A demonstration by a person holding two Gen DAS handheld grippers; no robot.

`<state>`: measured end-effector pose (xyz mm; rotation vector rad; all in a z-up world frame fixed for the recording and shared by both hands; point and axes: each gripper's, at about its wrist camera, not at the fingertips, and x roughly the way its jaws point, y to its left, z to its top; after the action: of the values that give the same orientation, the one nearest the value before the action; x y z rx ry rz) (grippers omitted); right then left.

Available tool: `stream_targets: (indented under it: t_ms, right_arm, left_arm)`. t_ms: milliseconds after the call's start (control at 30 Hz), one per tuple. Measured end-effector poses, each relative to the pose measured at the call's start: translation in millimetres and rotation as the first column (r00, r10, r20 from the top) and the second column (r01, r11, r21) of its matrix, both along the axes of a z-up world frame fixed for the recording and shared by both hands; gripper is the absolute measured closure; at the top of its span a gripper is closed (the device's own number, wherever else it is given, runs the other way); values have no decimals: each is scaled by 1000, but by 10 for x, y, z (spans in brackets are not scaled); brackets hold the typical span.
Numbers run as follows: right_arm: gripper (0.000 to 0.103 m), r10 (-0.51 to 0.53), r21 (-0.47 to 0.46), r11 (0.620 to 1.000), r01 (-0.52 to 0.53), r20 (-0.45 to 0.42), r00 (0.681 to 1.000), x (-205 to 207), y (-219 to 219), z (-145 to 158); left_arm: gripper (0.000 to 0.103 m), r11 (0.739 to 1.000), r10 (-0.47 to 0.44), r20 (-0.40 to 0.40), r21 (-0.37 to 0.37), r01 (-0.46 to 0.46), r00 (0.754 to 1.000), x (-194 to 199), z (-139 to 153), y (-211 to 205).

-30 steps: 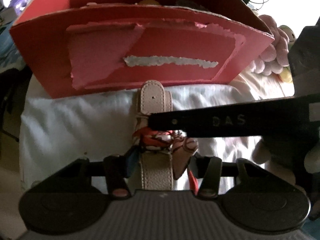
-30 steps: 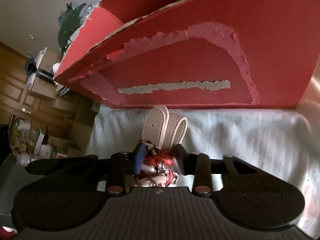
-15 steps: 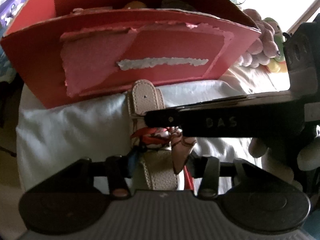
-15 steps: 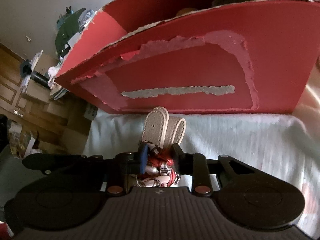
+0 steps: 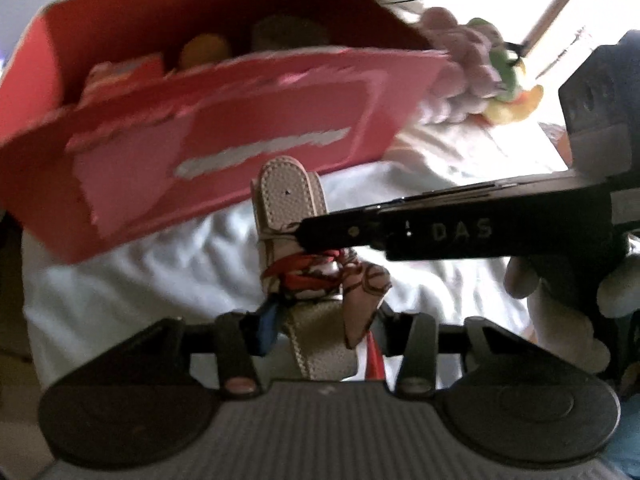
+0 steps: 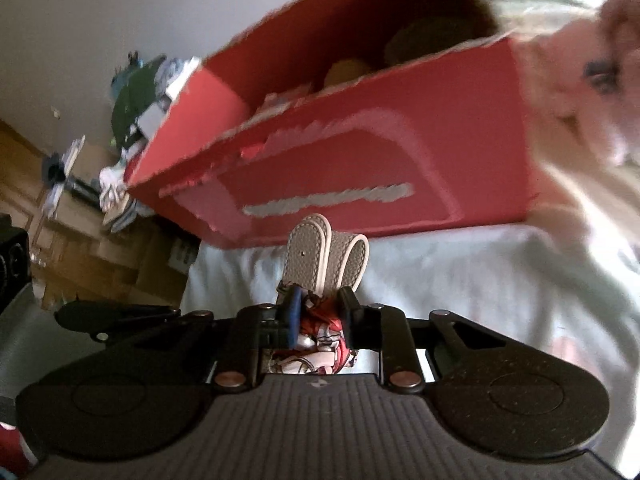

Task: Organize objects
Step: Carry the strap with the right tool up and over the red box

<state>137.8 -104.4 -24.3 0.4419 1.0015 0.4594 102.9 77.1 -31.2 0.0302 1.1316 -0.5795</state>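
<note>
Both grippers hold a folded beige leather strap (image 5: 288,200) wrapped with a red and white patterned scarf (image 5: 312,276). My left gripper (image 5: 316,324) is shut on the strap's lower part. My right gripper (image 6: 318,308) is shut on the strap (image 6: 320,252) at the scarf (image 6: 324,332); its finger crosses the left wrist view from the right (image 5: 440,232). The strap is held above the white cloth, just in front of the open red cardboard box (image 5: 240,120), also seen in the right wrist view (image 6: 360,152). The box holds several round items.
White cloth (image 5: 140,272) covers the surface under the box. Pink and green plush toys (image 5: 472,80) lie right of the box; a pink plush (image 6: 580,92) fills the right wrist view's upper right. Wooden furniture and clutter (image 6: 80,208) stand beyond the surface at left.
Both grippers have risen with the strap and tilted, so the box's open top and the items inside now show. The grip on the strap is unchanged.
</note>
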Motion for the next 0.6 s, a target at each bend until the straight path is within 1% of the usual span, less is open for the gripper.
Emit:
stream_targets:
  t_ms: [67, 167, 300, 400, 467, 533, 600]
  right_arm:
    - [82, -42, -3, 999, 42, 26, 999, -84, -108, 88]
    - [82, -113, -12, 993, 114, 63, 992, -214, -284, 224]
    - [83, -199, -28, 979, 203, 118, 973, -380, -460, 403]
    - [84, -262, -23, 963, 269, 160, 952, -494, -617, 541]
    - [84, -302, -4, 951, 308, 188, 935, -546, -718, 645]
    - [84, -324, 11, 944, 330, 219, 920, -558, -778, 748]
    - [86, -334, 27, 940, 339, 263, 905, -545, -803, 867]
  left_arm:
    - [63, 998, -55, 19, -18, 56, 998, -6, 84, -94]
    - [63, 991, -129, 63, -30, 131, 990, -23, 195, -262]
    - [62, 971, -227, 123, -42, 234, 966, -50, 344, -521]
    - [62, 955, -275, 156, -66, 288, 949, -27, 472, -652]
    - [62, 944, -301, 186, -77, 320, 935, -16, 566, -733]
    - [62, 935, -321, 224, -82, 346, 920, -13, 677, -794]
    - [62, 930, -324, 254, -94, 356, 912, 6, 788, -820]
